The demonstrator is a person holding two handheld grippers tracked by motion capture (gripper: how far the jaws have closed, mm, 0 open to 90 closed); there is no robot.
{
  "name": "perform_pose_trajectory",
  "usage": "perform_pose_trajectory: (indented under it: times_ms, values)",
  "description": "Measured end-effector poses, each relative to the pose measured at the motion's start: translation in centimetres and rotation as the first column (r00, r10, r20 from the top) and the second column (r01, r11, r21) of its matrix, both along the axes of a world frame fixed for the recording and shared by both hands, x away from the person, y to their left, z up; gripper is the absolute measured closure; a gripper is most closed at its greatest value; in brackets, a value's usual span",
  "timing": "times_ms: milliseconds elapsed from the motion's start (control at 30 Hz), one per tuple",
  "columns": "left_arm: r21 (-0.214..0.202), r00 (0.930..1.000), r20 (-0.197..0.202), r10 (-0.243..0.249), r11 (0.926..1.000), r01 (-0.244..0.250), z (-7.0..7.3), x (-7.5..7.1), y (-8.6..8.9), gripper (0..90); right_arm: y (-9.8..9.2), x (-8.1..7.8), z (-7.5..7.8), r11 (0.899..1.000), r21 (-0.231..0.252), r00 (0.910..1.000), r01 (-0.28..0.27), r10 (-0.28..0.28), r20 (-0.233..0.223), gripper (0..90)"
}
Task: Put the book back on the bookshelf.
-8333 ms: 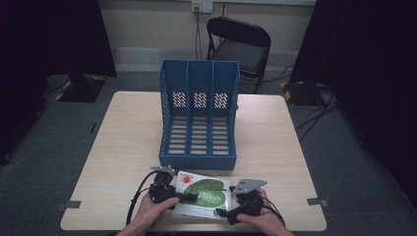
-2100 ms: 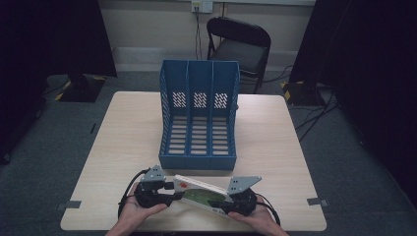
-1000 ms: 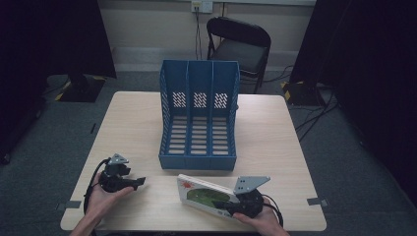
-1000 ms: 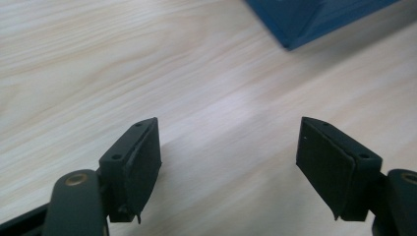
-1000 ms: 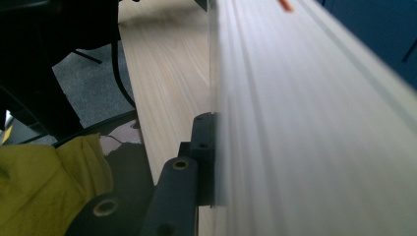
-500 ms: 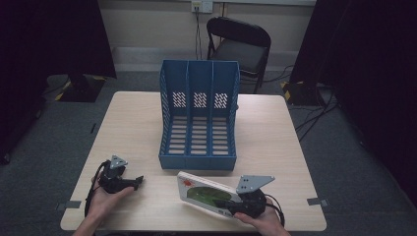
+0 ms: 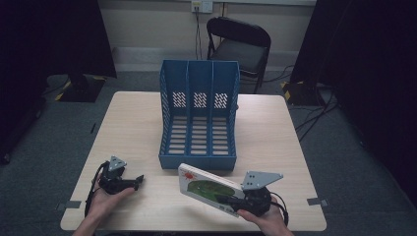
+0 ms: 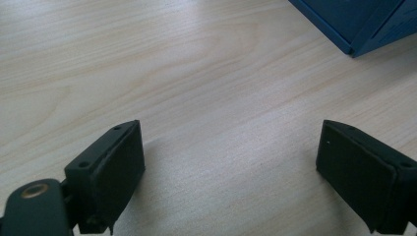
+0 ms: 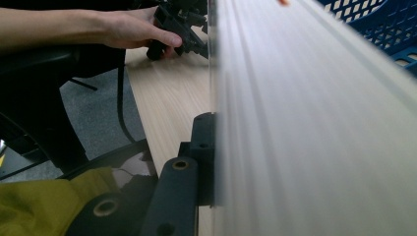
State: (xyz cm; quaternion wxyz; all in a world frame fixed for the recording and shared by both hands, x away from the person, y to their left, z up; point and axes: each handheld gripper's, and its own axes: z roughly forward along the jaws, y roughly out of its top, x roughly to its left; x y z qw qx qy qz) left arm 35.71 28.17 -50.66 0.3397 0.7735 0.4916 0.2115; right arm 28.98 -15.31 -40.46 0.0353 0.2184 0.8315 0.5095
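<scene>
**Book lifted, ready for filing**

A pale wooden table in a dim room carries a blue file rack at its centre. Just in front of the rack, the right gripper is clamped on a book, tilted clear of the tabletop. Left of the rack's front, the left gripper rests, jaws wide apart and empty, having just been opening. Judged step: carrying the book. Next: stand it upright and align with a slot.
</scene>
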Motion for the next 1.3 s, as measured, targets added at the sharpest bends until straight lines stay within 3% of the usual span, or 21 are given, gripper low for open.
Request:
perform_pose_trajectory:
  times_ms: [133,467,733,900,933,967,1000,1033,1167,1200,1233,1300]
  values:
    - [0.0,1.0,0.0,0.0,1.0,0.0,0.0,0.0,0.0,10.4,0.1,0.1,0.9,1.0,-0.016,0.9997,0.02,-0.019,0.014,76.5]
    - [0.001,1.0,0.0,-0.002,1.0,0.002,0.0,0.0,0.0,10.4,-0.8,1.4,3.3,0.994,0.041,0.9928,0.103,-0.105,0.057,76.5]
    - [0.0,1.0,0.0,0.0,1.0,0.0,0.0,0.0,0.0,10.4,-1.5,3.4,4.1,0.978,0.033,0.9739,0.205,-0.208,0.092,76.5]
    - [0.0,1.0,0.0,0.0,1.0,0.0,0.0,0.0,0.0,10.4,-2.0,4.8,4.0,0.955,0.029,0.951,0.294,-0.295,0.091,76.5]
    - [0.0,1.0,0.0,0.0,1.0,0.0,0.0,0.0,0.0,10.4,-2.2,5.3,4.0,0.942,0.03,0.9373,0.335,-0.336,0.092,76.5]
    - [0.0,1.0,0.0,0.0,1.0,0.0,0.0,0.0,0.0,10.4,-2.3,5.6,4.1,0.936,0.025,0.9319,0.35,-0.351,0.093,76.5]
    - [0.001,1.0,0.0,-0.002,1.0,0.002,0.0,0.0,0.0,10.4,-2.3,5.6,4.1,0.936,0.025,0.9319,0.35,-0.351,0.093,76.5]
    - [0.0,1.0,0.0,0.0,1.0,0.0,0.0,0.0,0.0,10.4,-2.3,5.8,4.1,0.931,0.026,0.9264,0.365,-0.365,0.091,76.4]
    - [0.0,1.0,0.0,0.0,1.0,0.0,0.0,0.0,0.0,10.4,-2.4,6.8,4.5,0.901,0.028,0.8959,0.432,-0.433,0.101,76.5]
    - [0.001,1.0,0.0,-0.002,1.0,0.002,0.0,0.0,0.0,10.4,-2.4,7.1,4.7,0.884,0.028,0.8785,0.466,-0.467,0.102,76.4]
    - [0.001,1.0,0.0,-0.002,1.0,0.002,0.0,0.0,0.0,10.4,-2.4,7.1,4.7,0.884,0.028,0.8785,0.466,-0.467,0.102,76.4]
    - [0.001,1.0,0.0,-0.002,1.0,0.002,0.0,0.0,0.0,10.4,-2.4,7.7,4.9,0.869,0.039,0.8648,0.493,-0.494,0.09,76.4]
